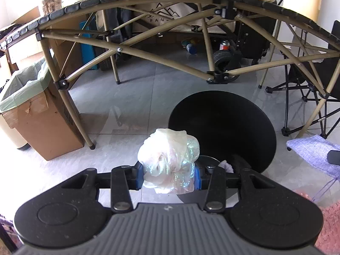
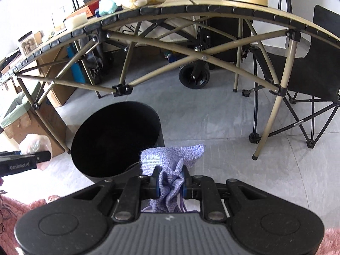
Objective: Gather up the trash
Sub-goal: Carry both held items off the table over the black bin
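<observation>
A round black trash bin (image 1: 223, 127) stands open on the grey tiled floor; it also shows in the right wrist view (image 2: 114, 140). My left gripper (image 1: 169, 176) is shut on a crumpled clear plastic bag (image 1: 169, 159), held just left of the bin's near rim. My right gripper (image 2: 171, 182) is shut on a purple mesh pouch (image 2: 172, 165), held just right of the bin's near rim. The pouch also shows at the right edge of the left wrist view (image 1: 312, 155). The left gripper with its bag shows at the left of the right wrist view (image 2: 34, 146).
A folding camp table (image 1: 170, 2) with a tan frame spans the back, loaded with boxes, a jar and plush toys. A cardboard box lined with a green bag (image 1: 31, 106) stands left. A folding chair (image 2: 308, 74) stands right. A wheeled cart (image 2: 194, 78) sits under the table. Pink rug (image 2: 333, 242) lies near.
</observation>
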